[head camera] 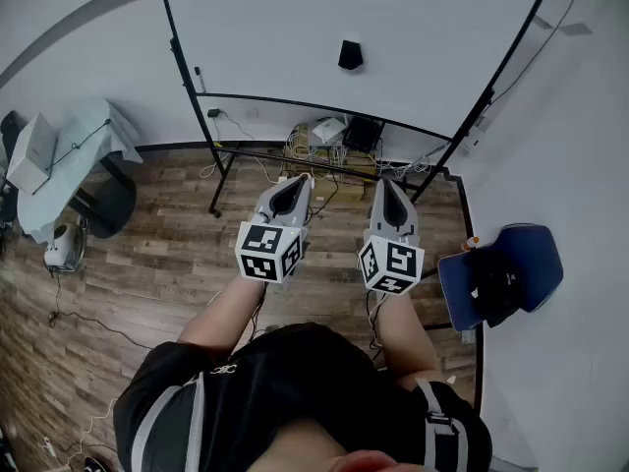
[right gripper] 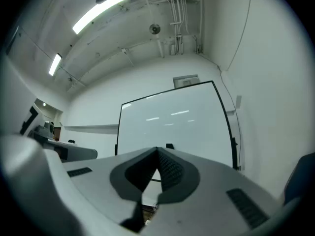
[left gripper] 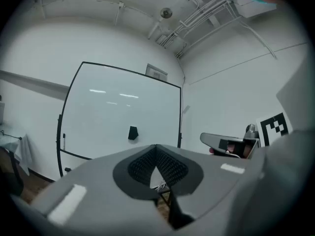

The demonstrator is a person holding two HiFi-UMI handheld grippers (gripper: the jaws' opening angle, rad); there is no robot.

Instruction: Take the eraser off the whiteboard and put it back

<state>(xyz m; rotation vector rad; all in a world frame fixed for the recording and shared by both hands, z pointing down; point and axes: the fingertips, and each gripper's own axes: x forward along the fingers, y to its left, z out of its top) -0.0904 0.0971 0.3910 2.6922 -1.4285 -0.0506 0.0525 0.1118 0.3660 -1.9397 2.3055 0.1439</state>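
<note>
The black eraser (head camera: pixel 350 54) sticks to the white whiteboard (head camera: pixel 295 28), near its middle. Both grippers are held side by side well short of the board, pointing at it. My left gripper (head camera: pixel 301 179) is shut, its jaws meeting at the tips with nothing between them. My right gripper (head camera: pixel 382 182) looks shut and empty too. In the left gripper view the eraser (left gripper: pixel 133 132) shows above the closed jaws (left gripper: pixel 156 147). In the right gripper view the eraser (right gripper: pixel 170 146) peeks just over the jaw tips (right gripper: pixel 157 150).
A blue chair (head camera: pixel 506 273) stands to the right, by the wall. A cloth-covered table (head camera: pixel 59 160) with a stool is at the left. Boxes and cables (head camera: pixel 334 141) lie on the wood floor under the board, between its stand legs (head camera: pixel 221 180). A marker (head camera: pixel 200 79) rests at the board's left edge.
</note>
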